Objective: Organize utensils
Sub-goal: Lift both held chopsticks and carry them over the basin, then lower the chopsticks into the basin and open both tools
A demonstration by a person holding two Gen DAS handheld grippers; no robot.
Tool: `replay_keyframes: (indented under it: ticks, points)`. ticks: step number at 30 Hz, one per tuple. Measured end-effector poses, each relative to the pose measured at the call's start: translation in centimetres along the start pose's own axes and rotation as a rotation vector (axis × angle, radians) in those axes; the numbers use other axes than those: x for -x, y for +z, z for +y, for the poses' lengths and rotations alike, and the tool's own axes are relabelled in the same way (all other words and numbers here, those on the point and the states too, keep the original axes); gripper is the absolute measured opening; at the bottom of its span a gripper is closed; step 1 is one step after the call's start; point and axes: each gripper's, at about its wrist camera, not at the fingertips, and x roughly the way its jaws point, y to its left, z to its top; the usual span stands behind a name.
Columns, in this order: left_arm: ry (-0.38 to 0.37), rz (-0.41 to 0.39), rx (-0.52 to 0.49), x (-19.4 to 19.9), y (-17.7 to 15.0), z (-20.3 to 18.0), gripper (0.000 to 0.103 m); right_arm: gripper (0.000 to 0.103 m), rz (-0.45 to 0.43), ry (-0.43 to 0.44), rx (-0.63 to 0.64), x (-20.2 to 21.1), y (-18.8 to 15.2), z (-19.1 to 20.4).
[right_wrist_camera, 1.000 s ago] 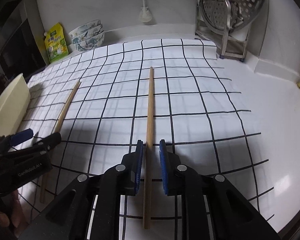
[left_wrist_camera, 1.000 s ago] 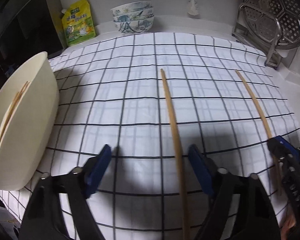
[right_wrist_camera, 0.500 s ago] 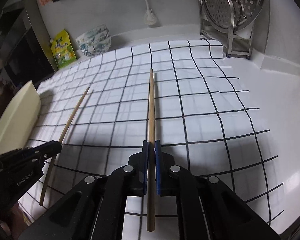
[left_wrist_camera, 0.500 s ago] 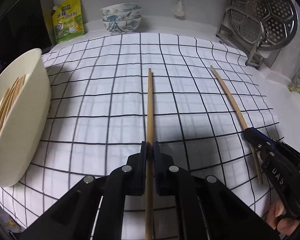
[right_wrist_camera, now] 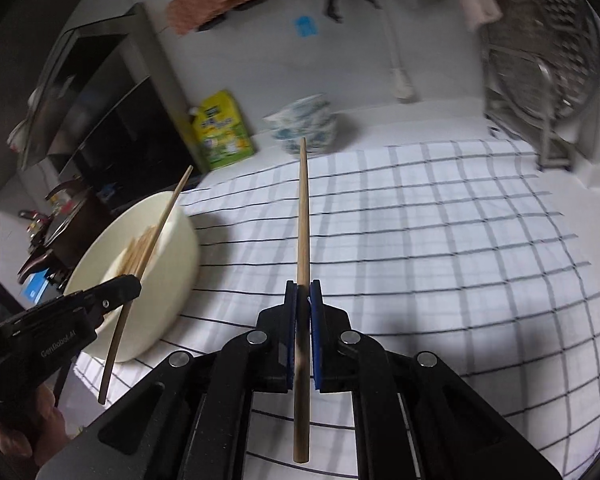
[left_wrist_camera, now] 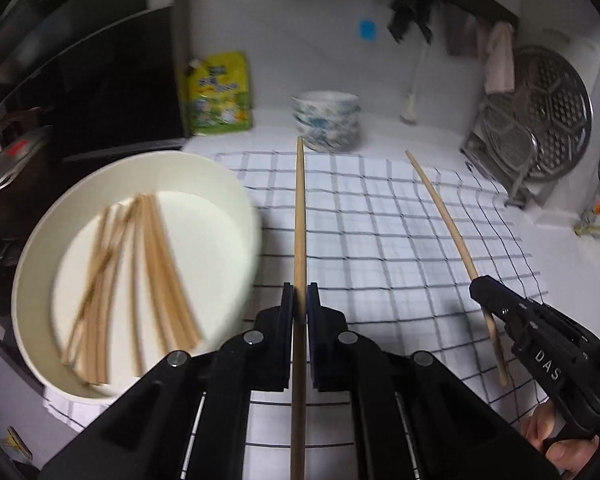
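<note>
We have both fingers clamped on one chopstick each; bowl (left_wrist_camera: 236, 200) lies left, left gripper (left_wrist_camera: 299, 306) nearer than right gripper (right_wrist_camera: 303, 300).

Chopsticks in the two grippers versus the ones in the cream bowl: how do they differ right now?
The left gripper and right gripper each clamp a single chopstick in the air, held above the checked cloth, while the bowl's chopsticks lie loose in a fanned heap. The held ones point straight ahead; the bowl's ones cross one another at angles inside the cream bowl. All look like the same plain wood.
</note>
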Motion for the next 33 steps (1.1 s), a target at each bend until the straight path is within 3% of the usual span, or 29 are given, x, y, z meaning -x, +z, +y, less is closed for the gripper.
replay_keyframes:
  ticks: [14,23,24,26,27,28,33]
  points:
    - [0.125,-0.035,0.12,0.8,1.8,14.1,0.008,0.006,0.075,0.17,0.234,-7.8,4.0,18.0]
    - [0.117,0.013,0.162,-1.5,1.1,17.4,0.008,0.006,0.182,0.171,0.269,-12.4,2.9,21.5]
    - [0.122,0.014,0.165,-1.6,0.9,17.6,0.012,0.006,0.191,0.172,0.272,-12.5,2.7,21.4]
    - [0.15,0.013,0.171,-1.6,0.7,17.8,0.034,0.008,0.181,0.15,0.268,-12.5,2.5,21.2]
    - [0.154,0.003,0.182,-1.4,0.5,18.1,0.058,0.009,0.175,0.145,0.262,-12.3,2.5,21.0]
    - [0.155,-0.017,0.198,-1.1,0.2,18.3,0.07,0.01,0.172,0.147,0.255,-12.1,2.4,20.7]
    - [0.168,-0.023,0.215,-0.5,-0.5,18.6,0.068,0.013,0.155,0.128,0.239,-11.3,1.7,20.0]
